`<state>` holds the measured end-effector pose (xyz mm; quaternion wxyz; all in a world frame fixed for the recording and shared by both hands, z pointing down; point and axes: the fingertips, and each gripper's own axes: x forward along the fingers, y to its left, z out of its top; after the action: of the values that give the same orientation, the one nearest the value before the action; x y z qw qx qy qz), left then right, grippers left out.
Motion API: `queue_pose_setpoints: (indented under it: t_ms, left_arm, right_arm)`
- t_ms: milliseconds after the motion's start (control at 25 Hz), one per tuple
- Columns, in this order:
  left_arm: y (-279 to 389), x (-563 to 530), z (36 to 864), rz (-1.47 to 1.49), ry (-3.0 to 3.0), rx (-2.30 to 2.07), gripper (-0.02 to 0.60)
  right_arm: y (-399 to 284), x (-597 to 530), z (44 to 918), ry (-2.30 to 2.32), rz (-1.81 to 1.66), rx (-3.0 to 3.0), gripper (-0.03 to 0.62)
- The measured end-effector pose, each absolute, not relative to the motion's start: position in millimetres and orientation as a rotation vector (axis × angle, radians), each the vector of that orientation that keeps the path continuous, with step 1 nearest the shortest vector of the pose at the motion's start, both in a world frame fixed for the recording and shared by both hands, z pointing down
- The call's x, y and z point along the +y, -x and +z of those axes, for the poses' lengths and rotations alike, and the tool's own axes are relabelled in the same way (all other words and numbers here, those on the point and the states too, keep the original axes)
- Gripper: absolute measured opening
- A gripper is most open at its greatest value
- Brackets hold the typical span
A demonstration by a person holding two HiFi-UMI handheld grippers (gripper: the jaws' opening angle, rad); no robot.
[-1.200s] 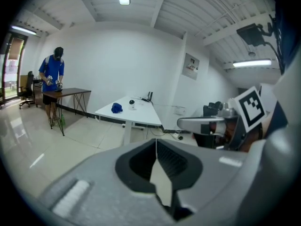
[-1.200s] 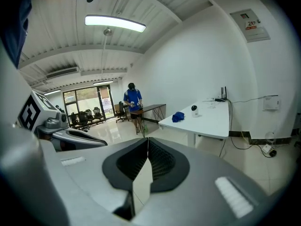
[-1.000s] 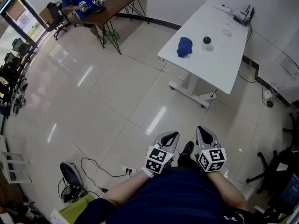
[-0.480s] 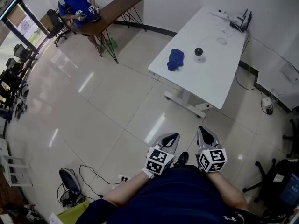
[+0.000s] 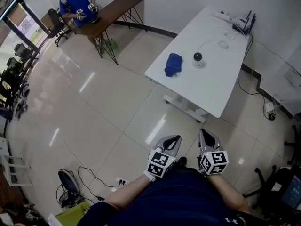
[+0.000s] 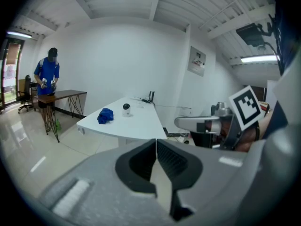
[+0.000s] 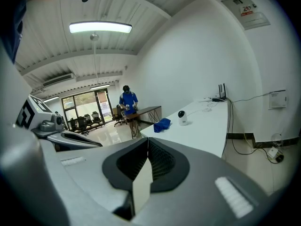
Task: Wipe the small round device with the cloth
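floor (image 5: 94, 107): glossy pale tiles | furniture: white table (image 5: 211, 88), brown desk (image 5: 115, 9) | walls (image 5: 178, 4): white | light: ceiling strip (image 7: 100, 28)

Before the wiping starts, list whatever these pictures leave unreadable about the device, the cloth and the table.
- Small round device: too small in all three views to show dirt or markings.
- Blue cloth: crumpled and far off in all views; its folds and underside are unreadable.
- Gear at the white table's far end: too small in the head view to identify.
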<state>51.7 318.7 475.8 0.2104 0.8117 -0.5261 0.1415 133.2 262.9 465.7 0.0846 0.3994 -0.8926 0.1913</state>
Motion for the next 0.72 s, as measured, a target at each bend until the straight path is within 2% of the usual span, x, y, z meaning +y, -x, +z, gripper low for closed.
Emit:
queue_pose_setpoints:
  t_ms: [320,720]
  left_arm:
    - [-45.9,282.1,492.1,0.400,-2.253,-1.416,0.007]
    - [-20.8,182.3,489.5,0.365,-2.329,-1.316,0.006]
  right_arm:
    - [-129.4,229.2,482.8,-1.218,0.603,-2.613,0.012]
    - [-106.3,145.4,482.6,-1.312,0.567,-2.542,0.012]
